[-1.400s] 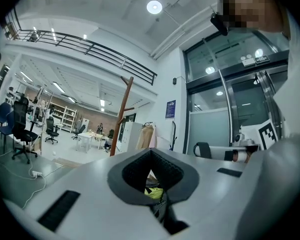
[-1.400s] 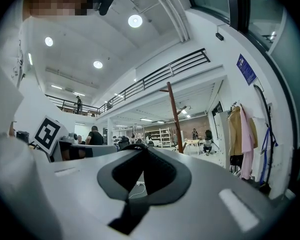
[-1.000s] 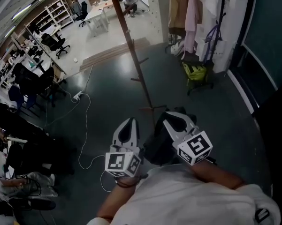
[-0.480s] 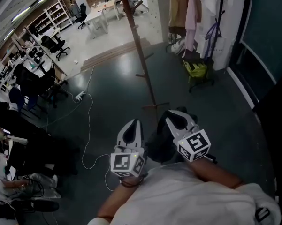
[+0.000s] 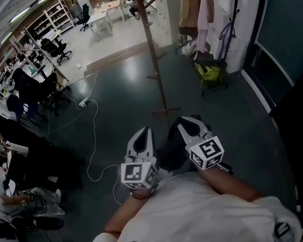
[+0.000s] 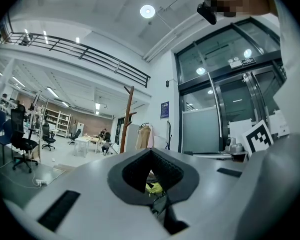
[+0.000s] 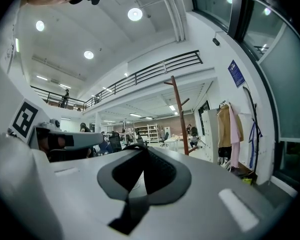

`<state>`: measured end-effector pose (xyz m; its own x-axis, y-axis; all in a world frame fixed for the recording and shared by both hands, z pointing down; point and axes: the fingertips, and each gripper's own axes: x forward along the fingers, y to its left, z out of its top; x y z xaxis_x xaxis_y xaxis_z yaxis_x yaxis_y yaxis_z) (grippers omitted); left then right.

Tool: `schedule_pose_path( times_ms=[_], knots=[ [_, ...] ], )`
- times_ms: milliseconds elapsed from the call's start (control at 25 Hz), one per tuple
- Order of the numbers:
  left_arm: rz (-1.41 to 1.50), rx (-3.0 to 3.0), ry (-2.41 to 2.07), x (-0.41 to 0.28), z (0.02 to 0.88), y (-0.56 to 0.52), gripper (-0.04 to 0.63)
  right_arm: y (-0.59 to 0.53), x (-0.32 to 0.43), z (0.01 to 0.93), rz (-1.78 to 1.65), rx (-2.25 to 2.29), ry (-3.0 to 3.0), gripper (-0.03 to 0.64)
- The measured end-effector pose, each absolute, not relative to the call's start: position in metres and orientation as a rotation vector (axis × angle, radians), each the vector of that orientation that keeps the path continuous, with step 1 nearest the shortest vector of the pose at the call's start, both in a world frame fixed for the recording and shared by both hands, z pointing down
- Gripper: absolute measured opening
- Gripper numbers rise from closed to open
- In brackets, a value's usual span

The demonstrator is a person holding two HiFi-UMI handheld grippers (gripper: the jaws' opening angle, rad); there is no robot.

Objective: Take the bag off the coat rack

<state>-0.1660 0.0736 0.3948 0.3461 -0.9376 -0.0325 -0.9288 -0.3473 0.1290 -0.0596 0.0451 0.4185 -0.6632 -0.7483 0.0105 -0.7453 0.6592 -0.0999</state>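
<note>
Head view puts the tall brown wooden coat rack upright, straight ahead and well apart from both tools. The right hand-held gripper is slightly nearer than the left hand-held gripper, and each is closed on nothing. The rack's top is cut off, so no bag shows there. A yellow-green bag sits low ahead-right, beneath hanging clothes.

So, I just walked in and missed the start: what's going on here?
A person stands facing the wooden coat rack, not yet at it, holding the left gripper and right gripper close to the chest. Both are shut with nothing between their jaws. Nothing hangs on the rack's visible pegs.
</note>
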Motion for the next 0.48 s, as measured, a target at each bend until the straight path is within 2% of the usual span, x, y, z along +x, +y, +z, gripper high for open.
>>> schedule_pose_path(
  times_ms=[480],
  knots=[
    [-0.161, 2.509, -1.715, -0.187, 0.398, 0.072, 0.002, 0.045, -0.088, 0.414, -0.116, -1.257, 2.855, 0.021]
  ],
)
